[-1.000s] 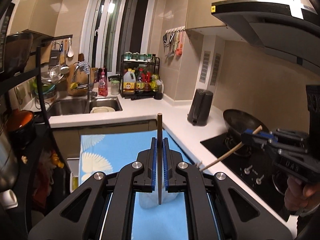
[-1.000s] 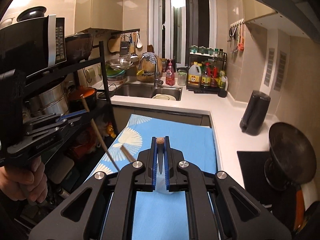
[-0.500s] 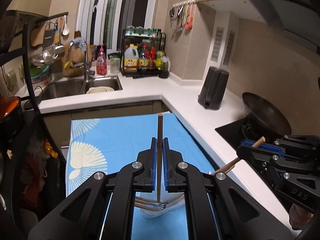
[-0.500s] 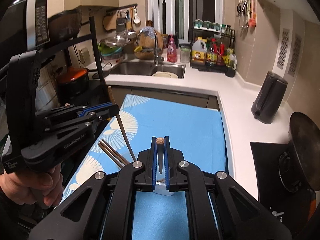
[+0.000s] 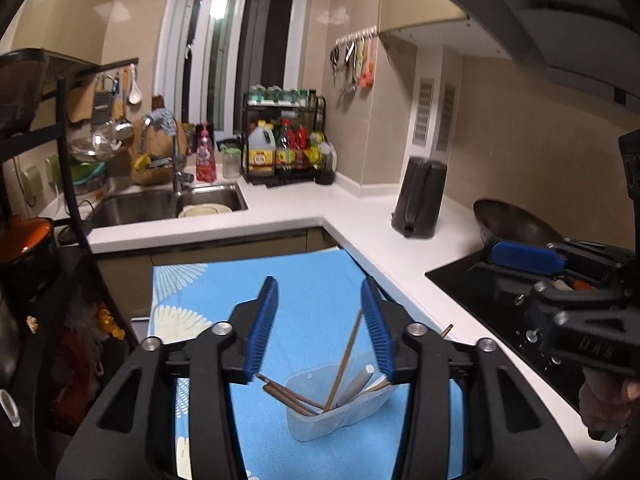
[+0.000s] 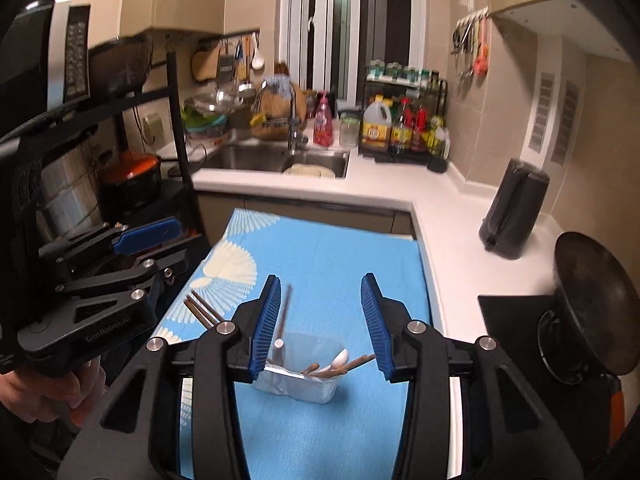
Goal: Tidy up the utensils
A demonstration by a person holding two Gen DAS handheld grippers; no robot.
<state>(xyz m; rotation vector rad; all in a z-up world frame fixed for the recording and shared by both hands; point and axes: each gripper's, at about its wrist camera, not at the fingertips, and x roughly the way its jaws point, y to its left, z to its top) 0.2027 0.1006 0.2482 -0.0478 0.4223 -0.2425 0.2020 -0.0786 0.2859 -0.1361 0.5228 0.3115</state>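
You've let go since a second ago: both the left gripper (image 5: 320, 312) and right gripper (image 6: 321, 308) jaws are opening, empty, chopsticks (image 5: 345, 360) now leaning in the clear container (image 5: 340, 412) on the blue cloth (image 5: 304, 280).

I'm in a home kitchen: steel sink (image 5: 168, 202) under the window, oil bottles on a rack (image 5: 284, 152), wok (image 5: 516, 226) on the hob, hood (image 5: 560, 12) above.

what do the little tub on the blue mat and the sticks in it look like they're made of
Tub: probably thin plastic, clear to frosted; the sticks and mat show through its walls.
Chopsticks: likely wood or bamboo, matte brown, thin and straight.
Mat: seemingly woven cloth or textured vinyl, blue with white fan prints; which one is unclear.
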